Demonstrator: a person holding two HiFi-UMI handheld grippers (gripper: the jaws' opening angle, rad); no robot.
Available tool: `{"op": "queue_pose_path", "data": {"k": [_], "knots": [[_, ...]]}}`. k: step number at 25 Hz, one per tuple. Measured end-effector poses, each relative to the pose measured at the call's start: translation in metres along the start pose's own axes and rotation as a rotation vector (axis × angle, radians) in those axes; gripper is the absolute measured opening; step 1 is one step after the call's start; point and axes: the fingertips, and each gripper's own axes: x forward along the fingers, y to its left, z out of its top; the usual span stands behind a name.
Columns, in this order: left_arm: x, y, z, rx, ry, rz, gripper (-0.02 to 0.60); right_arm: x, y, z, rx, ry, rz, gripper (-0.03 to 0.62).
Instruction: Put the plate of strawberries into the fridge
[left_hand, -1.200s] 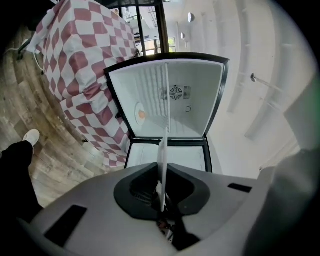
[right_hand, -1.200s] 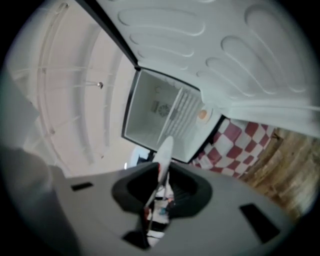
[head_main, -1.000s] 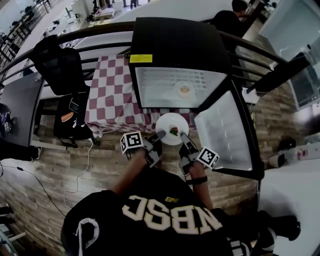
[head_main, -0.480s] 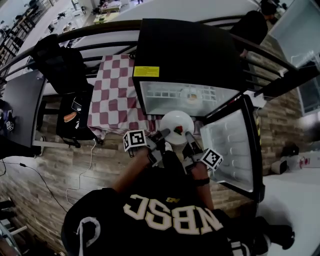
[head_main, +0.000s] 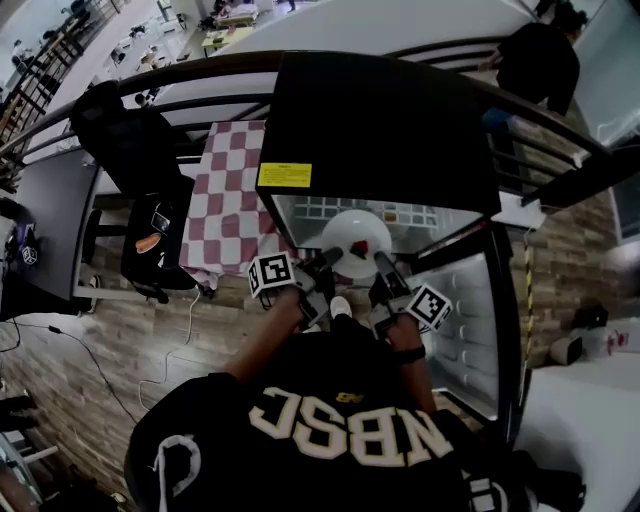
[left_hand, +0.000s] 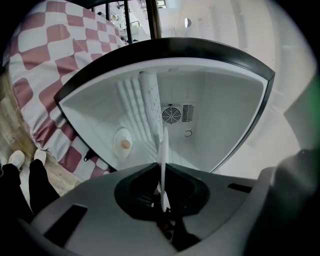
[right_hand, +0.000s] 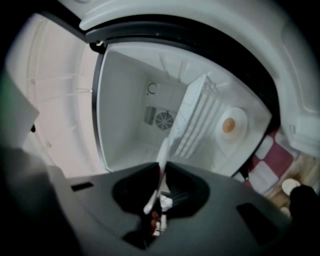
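We held the round white plate (head_main: 352, 232) by its rim from both sides. The left gripper (head_main: 326, 262) was pinched narrow on the left edge and the right gripper (head_main: 382, 262) on the right edge. Both gripper views showed the thin rim edge-on between closed jaws. The red strawberries (head_main: 362, 249) lay on the near part of the plate. The plate hung at the open front of the small black fridge (head_main: 380, 120), close to the white wire shelf (head_main: 405, 213). The white-lined door (head_main: 465, 300) stood open to the right.

We judged the step in hand to be insertion, and that it called for the following:

1. Both grippers had to stay at one height, so that the plate did not tilt and the fruit did not roll.
2. Both had to advance at the same rate, since a pinch on a thin rim resists twisting poorly.
3. The path had to avoid the small white dish holding an orange item (left_hand: 123, 144), already inside the fridge. We could not tell which level it sat on.
4. The plate had to rest fully on its support before either pair of jaws was released.
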Motion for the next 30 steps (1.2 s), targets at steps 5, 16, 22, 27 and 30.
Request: {"op": "queue_pose_path", "data": {"k": [5,16,22,27,30], "knots": [[0.016,-0.005,0.018,-0.018,-0.024,0.000,0.033,0.020,0.004,0.018,0.013,-0.004,0.025,0.055],[0.039,0.000,0.036,-0.051,-0.044,0.016,0.034,0.044,0.001,0.039,0.000,0.001,0.053,0.056],[0.048,0.003,0.040,-0.049,-0.052,0.032,0.034,0.051,-0.002,0.048,0.009,-0.021,0.062,0.055],[0.053,0.002,0.043,-0.057,-0.072,0.027,0.034,0.051,-0.003,0.049,0.028,-0.012,0.032,0.055],[0.054,0.001,0.043,-0.057,-0.073,0.018,0.034,0.051,-0.003,0.049,0.024,-0.009,0.015,0.055]]}}
